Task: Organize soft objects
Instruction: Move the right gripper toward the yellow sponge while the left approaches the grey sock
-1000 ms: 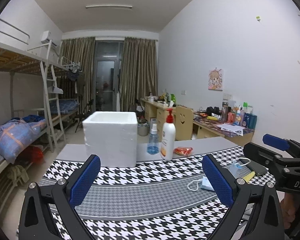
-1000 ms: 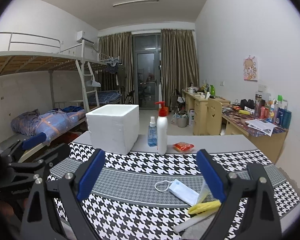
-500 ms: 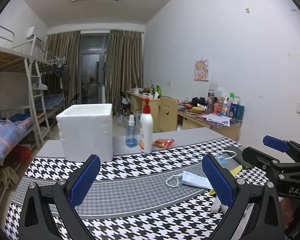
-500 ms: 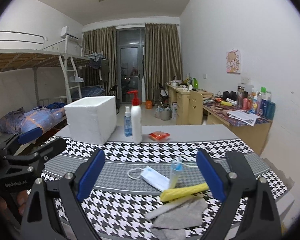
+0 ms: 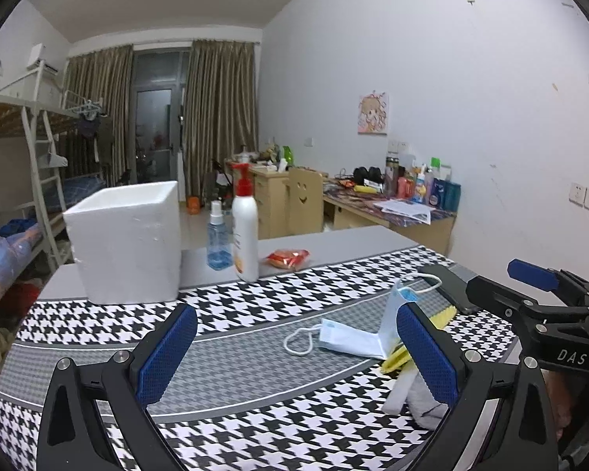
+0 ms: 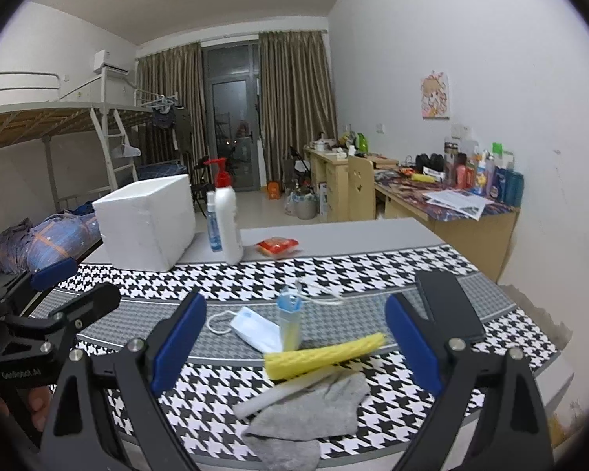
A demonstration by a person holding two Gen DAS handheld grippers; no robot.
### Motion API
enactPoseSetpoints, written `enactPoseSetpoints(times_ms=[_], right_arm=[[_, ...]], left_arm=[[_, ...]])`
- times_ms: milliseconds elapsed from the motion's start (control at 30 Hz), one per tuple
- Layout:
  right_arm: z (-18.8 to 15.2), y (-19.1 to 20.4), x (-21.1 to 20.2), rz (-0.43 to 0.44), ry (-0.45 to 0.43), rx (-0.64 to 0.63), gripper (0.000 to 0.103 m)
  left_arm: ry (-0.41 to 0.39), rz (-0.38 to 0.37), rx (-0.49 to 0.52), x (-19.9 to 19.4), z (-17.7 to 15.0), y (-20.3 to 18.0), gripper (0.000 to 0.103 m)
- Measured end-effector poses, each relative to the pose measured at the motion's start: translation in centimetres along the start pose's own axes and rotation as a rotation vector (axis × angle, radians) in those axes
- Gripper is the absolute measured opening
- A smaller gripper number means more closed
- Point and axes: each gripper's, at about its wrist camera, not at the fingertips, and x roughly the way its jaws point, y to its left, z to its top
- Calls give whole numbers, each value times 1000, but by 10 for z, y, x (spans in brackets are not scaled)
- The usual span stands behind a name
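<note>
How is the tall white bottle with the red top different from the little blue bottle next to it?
The white pump bottle is taller and fatter than the blue spray bottle. The white pump bottle is solid white with a red pump; the blue spray bottle is see-through blue with a pale sprayer top. Both stand upright, side by side, on the grey part of the table near the foam box.

Left gripper (image 5: 294, 347) is held level above the tabletop, jaws spread wide, nothing gripped between the blue pads. Right gripper (image 6: 294, 341) is held likewise, jaws wide apart and empty, with each gripper seen beside the other.
</note>
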Motion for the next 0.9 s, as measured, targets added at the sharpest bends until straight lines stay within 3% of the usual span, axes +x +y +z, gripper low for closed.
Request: enactPoseSetpoints(times_ms=[900], right_arm=[[-21,-52,30,-67,127,64,95]], left_arm=[[200,-101,60,56,-27,-54,102]])
